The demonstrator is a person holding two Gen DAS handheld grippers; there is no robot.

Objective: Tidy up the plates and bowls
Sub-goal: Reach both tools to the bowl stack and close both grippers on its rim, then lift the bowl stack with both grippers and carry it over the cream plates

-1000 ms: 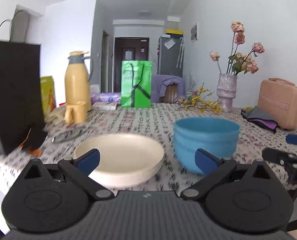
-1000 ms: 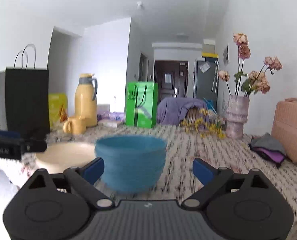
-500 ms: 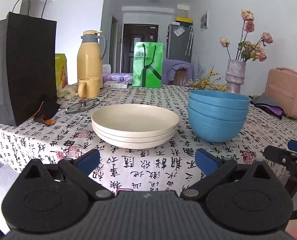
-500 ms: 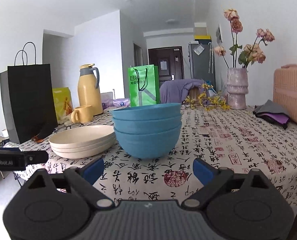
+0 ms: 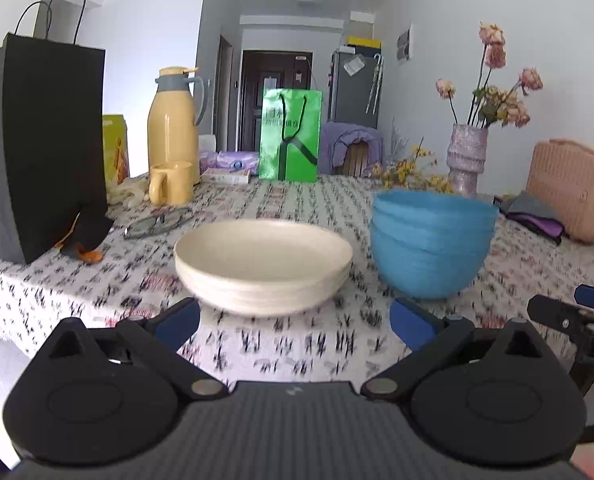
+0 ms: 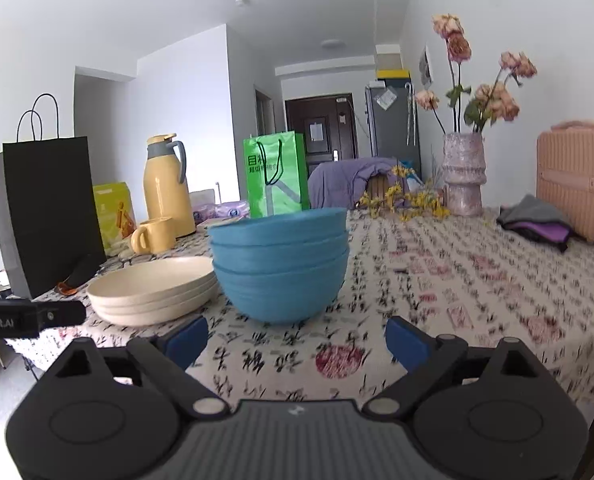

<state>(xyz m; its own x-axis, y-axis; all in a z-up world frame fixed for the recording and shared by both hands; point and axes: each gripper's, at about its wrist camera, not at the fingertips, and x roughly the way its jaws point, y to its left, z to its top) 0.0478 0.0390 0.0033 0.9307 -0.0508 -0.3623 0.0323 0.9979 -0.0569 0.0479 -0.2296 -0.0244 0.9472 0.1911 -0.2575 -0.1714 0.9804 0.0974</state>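
Observation:
A stack of three cream plates (image 5: 263,266) sits on the patterned tablecloth, with a stack of three blue bowls (image 5: 431,242) to its right. My left gripper (image 5: 293,322) is open and empty, just short of the plates. In the right wrist view the blue bowls (image 6: 281,264) stand straight ahead and the plates (image 6: 155,290) lie to their left. My right gripper (image 6: 295,340) is open and empty, a little short of the bowls. The right gripper's tip (image 5: 569,316) shows at the right edge of the left wrist view.
A black paper bag (image 5: 43,144) stands at the left, with a yellow thermos (image 5: 173,124), a yellow mug (image 5: 171,182) and glasses (image 5: 159,222). A green bag (image 5: 289,134) stands at the back. A vase of flowers (image 5: 467,158), folded cloth (image 5: 533,212) and a pink case (image 5: 569,188) are at the right.
Both grippers have moved forward toward the table since half a second ago; the plates and bowls loom larger. Both grippers stay open.

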